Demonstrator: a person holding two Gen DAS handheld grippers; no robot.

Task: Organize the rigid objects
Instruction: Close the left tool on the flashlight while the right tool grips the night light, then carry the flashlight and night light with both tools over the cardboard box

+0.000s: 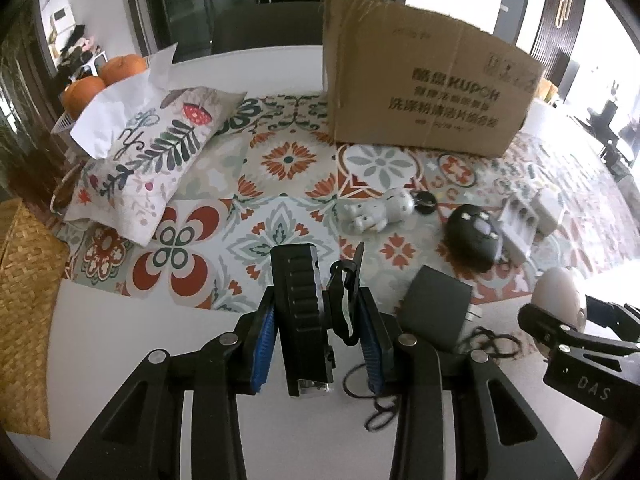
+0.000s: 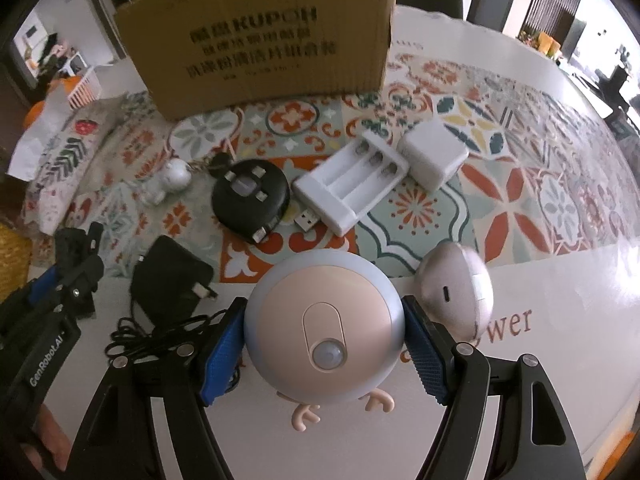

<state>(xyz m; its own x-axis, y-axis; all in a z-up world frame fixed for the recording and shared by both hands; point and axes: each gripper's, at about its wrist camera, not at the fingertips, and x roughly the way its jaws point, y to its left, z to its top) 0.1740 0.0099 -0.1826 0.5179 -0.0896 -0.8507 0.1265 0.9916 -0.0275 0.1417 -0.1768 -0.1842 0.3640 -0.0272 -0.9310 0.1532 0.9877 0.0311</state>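
My left gripper (image 1: 316, 312) is shut on a black ribbed bracket (image 1: 298, 280) with a small clip on its right side, held just above the white table. My right gripper (image 2: 323, 312) is shut on a round pink and silver sensor light (image 2: 320, 344); its blue pads (image 2: 222, 348) press on the rim, and two small antlers stick out underneath. Ahead stands an open cardboard box (image 1: 424, 76) (image 2: 260, 32) on the patterned mat (image 1: 288, 184). A black power adapter (image 1: 436, 308) (image 2: 172, 284) with a tangled cord lies between the two grippers.
On the mat lie a black round gadget (image 2: 250, 200), a white battery charger (image 2: 352, 184), a white cube plug (image 2: 432, 156), a white figurine keychain (image 2: 170, 180) and a second dome light (image 2: 456, 284). A pillow (image 1: 160, 152), oranges (image 1: 120, 68) and a woven mat (image 1: 28, 300) sit left.
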